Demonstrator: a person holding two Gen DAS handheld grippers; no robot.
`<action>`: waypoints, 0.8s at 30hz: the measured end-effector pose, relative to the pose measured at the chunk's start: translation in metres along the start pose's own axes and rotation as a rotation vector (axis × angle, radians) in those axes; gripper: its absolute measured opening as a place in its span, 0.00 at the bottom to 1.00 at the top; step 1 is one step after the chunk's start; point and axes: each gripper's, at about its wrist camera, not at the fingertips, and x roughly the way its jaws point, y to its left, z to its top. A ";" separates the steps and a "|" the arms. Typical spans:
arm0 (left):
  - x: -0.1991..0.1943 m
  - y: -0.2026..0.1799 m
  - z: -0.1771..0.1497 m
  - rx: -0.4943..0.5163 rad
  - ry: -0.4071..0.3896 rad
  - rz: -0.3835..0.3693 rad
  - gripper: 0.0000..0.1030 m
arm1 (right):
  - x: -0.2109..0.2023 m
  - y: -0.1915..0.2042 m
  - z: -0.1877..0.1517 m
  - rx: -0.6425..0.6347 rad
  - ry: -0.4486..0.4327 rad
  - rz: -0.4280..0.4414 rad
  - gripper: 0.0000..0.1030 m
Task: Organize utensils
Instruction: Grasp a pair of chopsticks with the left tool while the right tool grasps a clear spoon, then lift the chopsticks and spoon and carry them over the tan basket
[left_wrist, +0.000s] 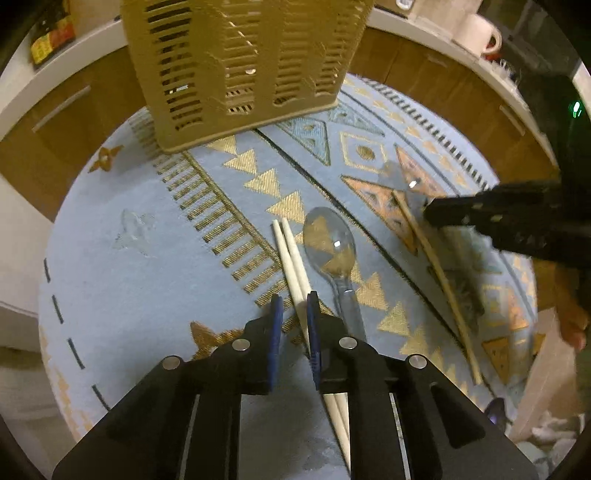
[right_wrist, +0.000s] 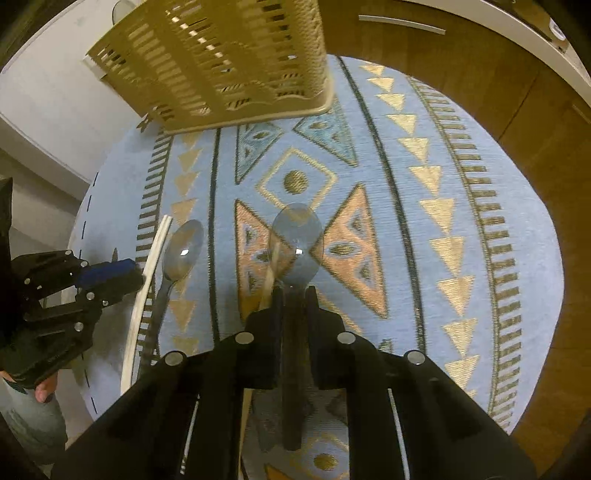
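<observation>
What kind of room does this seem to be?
Probably a home kitchen: wooden cabinets under a white counter, a mug on it, and a slotted cutlery basket on a patterned tablecloth.
</observation>
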 end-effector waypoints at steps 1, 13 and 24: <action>0.001 -0.002 0.000 0.007 0.006 0.004 0.12 | -0.001 -0.001 0.000 -0.005 -0.002 -0.014 0.10; 0.017 -0.023 0.020 0.132 0.112 0.011 0.24 | 0.006 0.006 0.002 -0.098 0.080 -0.093 0.11; 0.018 -0.032 0.024 0.123 0.103 0.062 0.09 | 0.007 0.024 0.003 -0.146 0.095 -0.146 0.10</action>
